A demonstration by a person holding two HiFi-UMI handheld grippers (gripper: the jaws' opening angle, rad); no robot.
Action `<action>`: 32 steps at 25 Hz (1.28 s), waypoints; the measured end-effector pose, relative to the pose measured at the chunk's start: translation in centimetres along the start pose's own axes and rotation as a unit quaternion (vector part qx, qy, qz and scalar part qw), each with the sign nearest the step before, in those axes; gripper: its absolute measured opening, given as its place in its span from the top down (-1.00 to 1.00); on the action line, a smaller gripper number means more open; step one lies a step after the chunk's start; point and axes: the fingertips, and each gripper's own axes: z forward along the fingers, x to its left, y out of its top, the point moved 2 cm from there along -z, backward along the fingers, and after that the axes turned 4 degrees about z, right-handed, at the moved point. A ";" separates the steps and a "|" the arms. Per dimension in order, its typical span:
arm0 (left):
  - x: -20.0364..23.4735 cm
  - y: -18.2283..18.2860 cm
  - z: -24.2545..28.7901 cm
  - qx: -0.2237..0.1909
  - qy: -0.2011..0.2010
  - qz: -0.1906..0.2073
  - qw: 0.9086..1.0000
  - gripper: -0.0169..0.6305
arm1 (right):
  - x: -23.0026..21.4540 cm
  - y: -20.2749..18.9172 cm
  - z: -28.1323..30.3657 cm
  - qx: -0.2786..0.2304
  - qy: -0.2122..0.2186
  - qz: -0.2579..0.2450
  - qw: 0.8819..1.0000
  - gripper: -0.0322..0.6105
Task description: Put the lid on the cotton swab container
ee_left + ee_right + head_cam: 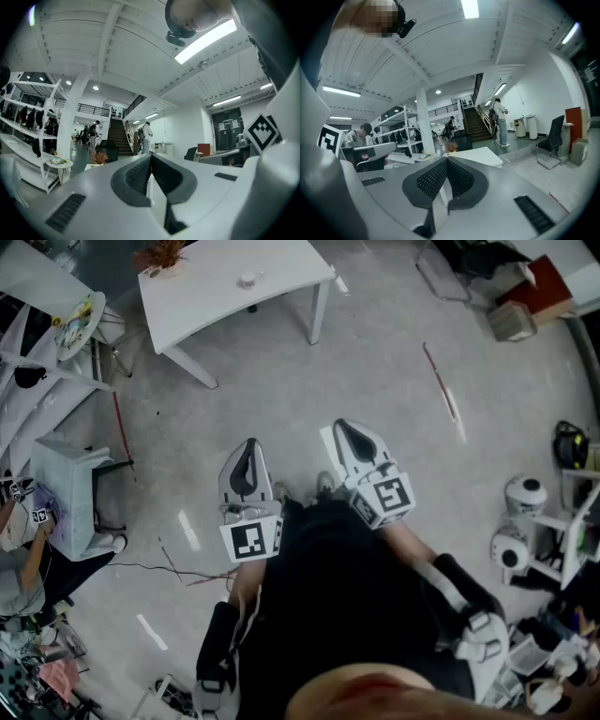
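Both grippers are held close in front of the person's body, over the grey floor, and point toward a white table (234, 296) some way ahead. My left gripper (247, 442) (151, 154) is shut with nothing between its pads. My right gripper (339, 424) (446, 158) is also shut and empty. On the table lies a small round pale object (247, 279), too small to identify, and a dried plant (161, 254) stands at the table's far left corner. The same table (480, 156) and plant (451, 146) show beyond the right gripper's jaws. No lid can be made out.
A round side table (80, 320) with small items and white shelving stand at the left. A white stool (66, 488) is near the left edge. Thin sticks (441, 381) and a cable (178, 570) lie on the floor. White machines (520, 526) crowd the right. People (146, 136) stand by a staircase.
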 end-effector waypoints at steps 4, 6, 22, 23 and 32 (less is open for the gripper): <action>0.1 0.1 0.0 -0.003 -0.002 0.000 1.000 0.93 | 0.2 -0.2 0.2 0.007 -0.001 -0.001 1.000 0.88; 0.3 0.0 0.0 -0.004 -0.002 0.000 1.000 0.93 | 0.3 -0.2 0.3 0.007 -0.002 -0.002 1.000 0.88; 0.9 -0.1 -0.7 -0.009 0.005 -0.005 1.000 0.93 | -0.7 -1.7 0.4 0.011 -0.006 0.016 1.000 0.38; 0.8 -0.1 -0.9 -0.009 0.005 -0.005 1.000 0.93 | -0.9 -2.0 0.3 0.017 -0.008 0.019 1.000 0.37; 2.6 -0.3 -2.1 -0.011 0.004 -0.007 1.000 0.93 | 0.8 -2.1 0.5 0.014 -0.017 0.017 1.000 0.37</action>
